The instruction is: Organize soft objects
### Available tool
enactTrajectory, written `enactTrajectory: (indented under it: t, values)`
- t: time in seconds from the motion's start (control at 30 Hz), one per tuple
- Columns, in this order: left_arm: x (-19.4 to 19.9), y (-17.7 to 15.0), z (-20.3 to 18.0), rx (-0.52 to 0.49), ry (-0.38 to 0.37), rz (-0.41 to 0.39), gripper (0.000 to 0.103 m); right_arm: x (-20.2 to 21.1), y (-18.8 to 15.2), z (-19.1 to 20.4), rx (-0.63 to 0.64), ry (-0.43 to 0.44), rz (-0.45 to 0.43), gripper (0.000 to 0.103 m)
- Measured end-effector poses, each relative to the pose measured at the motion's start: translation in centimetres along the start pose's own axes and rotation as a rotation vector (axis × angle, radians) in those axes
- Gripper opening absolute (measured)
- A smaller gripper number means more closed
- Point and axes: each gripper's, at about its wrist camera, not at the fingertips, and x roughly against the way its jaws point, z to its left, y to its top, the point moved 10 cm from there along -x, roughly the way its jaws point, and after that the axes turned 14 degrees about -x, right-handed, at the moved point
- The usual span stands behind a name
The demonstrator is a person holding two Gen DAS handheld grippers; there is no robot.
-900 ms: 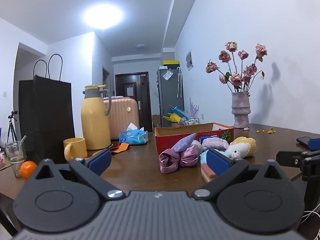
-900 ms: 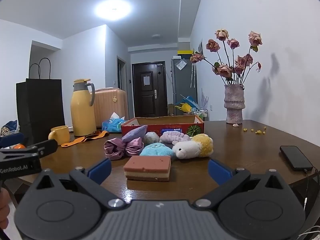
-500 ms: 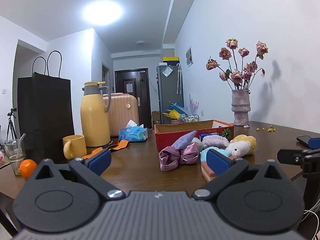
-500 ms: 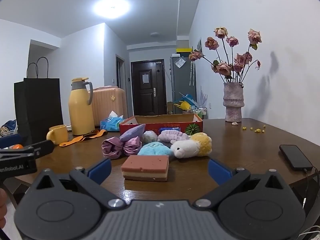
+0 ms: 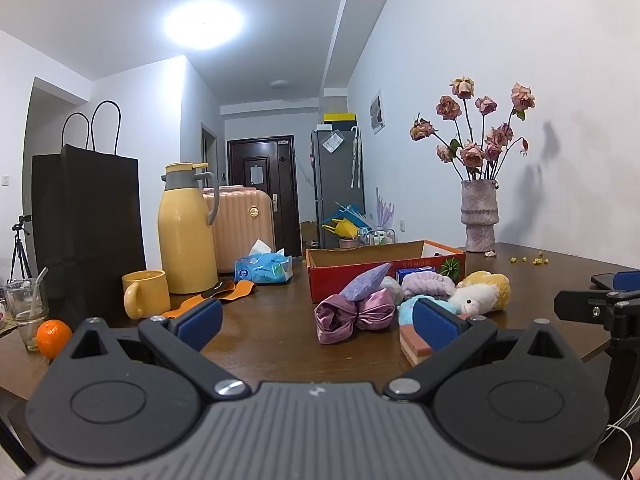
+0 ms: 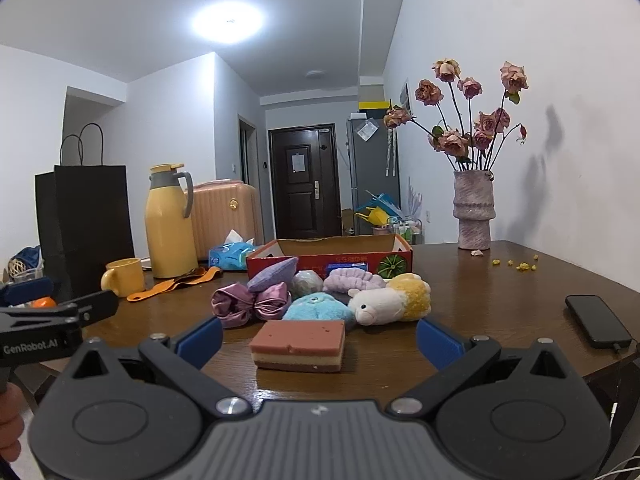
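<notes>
A heap of soft things lies on the brown table in front of a red cardboard box (image 6: 328, 258): a layered pink sponge (image 6: 299, 345), a pink satin bow (image 6: 250, 303), a purple pillow (image 6: 273, 274), a blue plush (image 6: 318, 307), a white and yellow sheep plush (image 6: 390, 300) and a lilac headband (image 6: 352, 279). My right gripper (image 6: 318, 338) is open, with the sponge just ahead between its fingers, untouched. Further back and to the left, my left gripper (image 5: 318, 320) hangs open, empty, facing the bow (image 5: 352, 314) and the box (image 5: 380, 270).
A yellow thermos (image 5: 184, 232), yellow mug (image 5: 145, 293), orange strap (image 5: 218, 296), tissue pack (image 5: 264, 268), black paper bag (image 5: 88, 220), glass (image 5: 24, 308) and orange (image 5: 52, 332) stand on the left. A vase of dried roses (image 6: 474, 212) and a phone (image 6: 598, 320) are on the right.
Both grippers have risen slightly and stayed open; the table items sit a little lower in each view. Nothing on the table has moved.
</notes>
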Motion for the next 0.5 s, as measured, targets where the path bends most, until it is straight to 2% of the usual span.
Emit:
enactTrajectory:
  t: [0.5]
  values:
    - [0.08,0.22,0.08,-0.002,0.004,-0.002,0.103,-0.05,-0.18,0.05,0.005,-0.009,0.000,0.103]
